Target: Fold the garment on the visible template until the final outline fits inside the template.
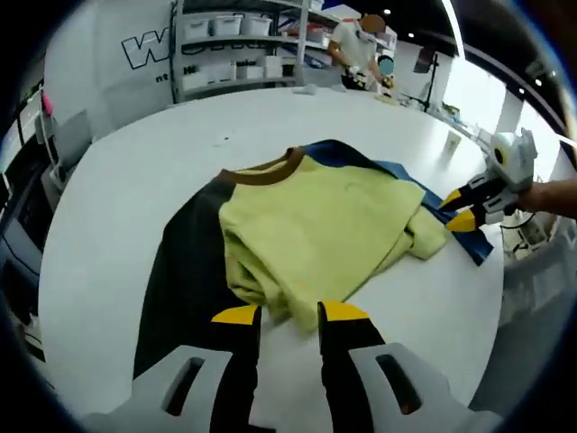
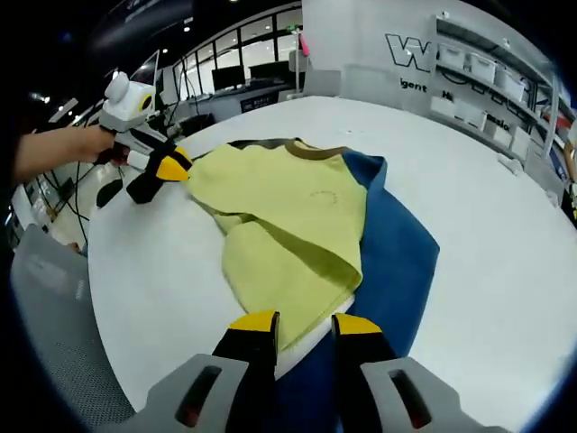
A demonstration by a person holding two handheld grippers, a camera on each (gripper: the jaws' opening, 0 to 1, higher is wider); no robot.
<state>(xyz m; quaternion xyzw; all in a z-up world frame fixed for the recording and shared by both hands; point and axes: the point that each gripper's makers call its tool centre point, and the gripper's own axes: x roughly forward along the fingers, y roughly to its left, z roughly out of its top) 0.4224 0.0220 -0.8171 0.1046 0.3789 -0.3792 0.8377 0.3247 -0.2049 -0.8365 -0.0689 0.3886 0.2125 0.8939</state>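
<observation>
1. Where the left gripper view starts, left gripper (image 1: 290,316) sits lowest, jaws slightly parted with a narrow gap, holding nothing; yellow tips just at the near edge of the garment (image 1: 315,230), contact not clear.
2. Garment is a yellow-green shirt with a brown collar (image 1: 263,171), folded over on itself, lying on the template (image 1: 185,271). Template looks dark on that side and blue (image 2: 397,262) on the other.
3. Beyond the garment in the same view, right gripper (image 1: 462,209) comes in from the right, held by a hand (image 1: 550,197). Its tips are close together at the blue template edge beside a bunched sleeve (image 1: 424,236); whether it grips cloth I cannot tell.
4. In the right gripper view, right gripper (image 2: 302,323) shows jaws a small gap apart, straddling the garment's near hem (image 2: 306,311) where it overlaps the blue. Cloth sits between or just ahead of the tips; a grip is not confirmed.
5. Further back there, left gripper (image 2: 167,167) enters from the left, yellow tip at the garment's far-left edge.
6. All of it rests on a round white table (image 1: 117,171).
7. Far background: shelving with bins (image 1: 234,41), wall lettering (image 2: 410,54), monitors (image 2: 239,77), 1 person (image 1: 356,50) standing at the shelves.
</observation>
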